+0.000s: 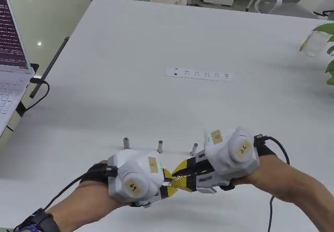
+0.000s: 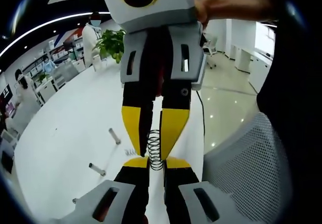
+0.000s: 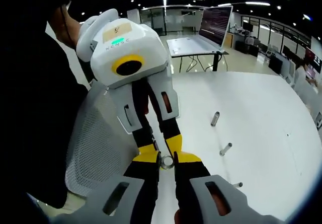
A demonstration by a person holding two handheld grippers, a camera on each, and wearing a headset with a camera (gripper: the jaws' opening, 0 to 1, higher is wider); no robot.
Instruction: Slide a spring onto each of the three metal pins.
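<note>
Three bare metal pins [image 1: 126, 143] [image 1: 160, 146] [image 1: 194, 149] stand in a row on the white table [image 1: 172, 39]. They also appear as pins [image 2: 114, 136] in the left gripper view and pins [image 3: 215, 118] in the right gripper view. Just in front of them my two grippers face each other tip to tip. A small steel spring [image 2: 155, 151] spans both sets of yellow tips. The left gripper [image 2: 156, 163] is shut on its near end. The right gripper [image 3: 167, 158] is shut on the other end, where the spring [image 3: 167, 162] shows end-on as a ring. From the head view, the left gripper [image 1: 168, 185] and right gripper [image 1: 180, 172] meet low above the table's front edge.
A white power strip [image 1: 198, 74] lies mid-table beyond the pins. A laptop [image 1: 8, 60] sits at the left with a cable [image 1: 39, 94] beside it, and a plant [image 1: 326, 49] stands at the right edge. A mesh chair [image 2: 241, 168] is close behind the grippers.
</note>
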